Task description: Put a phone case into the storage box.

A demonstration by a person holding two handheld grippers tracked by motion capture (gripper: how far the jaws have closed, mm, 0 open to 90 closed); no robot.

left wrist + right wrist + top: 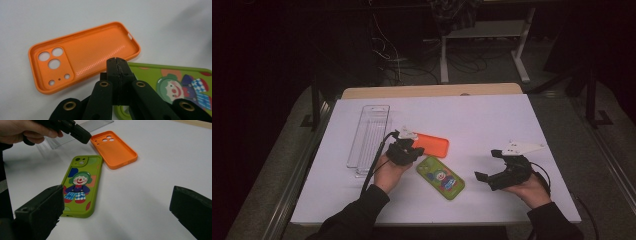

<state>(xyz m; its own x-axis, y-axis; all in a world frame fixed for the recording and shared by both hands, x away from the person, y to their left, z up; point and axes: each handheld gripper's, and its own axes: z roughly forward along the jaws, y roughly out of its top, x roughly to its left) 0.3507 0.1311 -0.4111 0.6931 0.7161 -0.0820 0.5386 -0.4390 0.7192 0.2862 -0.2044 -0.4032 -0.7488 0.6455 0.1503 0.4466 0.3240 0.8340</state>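
An orange phone case [435,145] [87,53] [115,150] lies inside-up on the white table sheet [482,125]. Just in front of it lies a green phone case [441,178] [172,82] [81,183] with a clown picture, face up. My left gripper [415,149] [117,60] [83,134] hovers at the near edge of the orange case, over the green case's corner. Its jaws are pressed together with nothing between them. To the right of the green case my right gripper [488,165] [116,195] stands open, and only bare sheet lies between its jaws.
A long clear plastic tray [370,136] [98,123] lies along the left part of the sheet, beside my left hand. A strip of wooden tabletop [432,91] shows at the far edge. Beyond it are cables and a desk frame on the dark floor.
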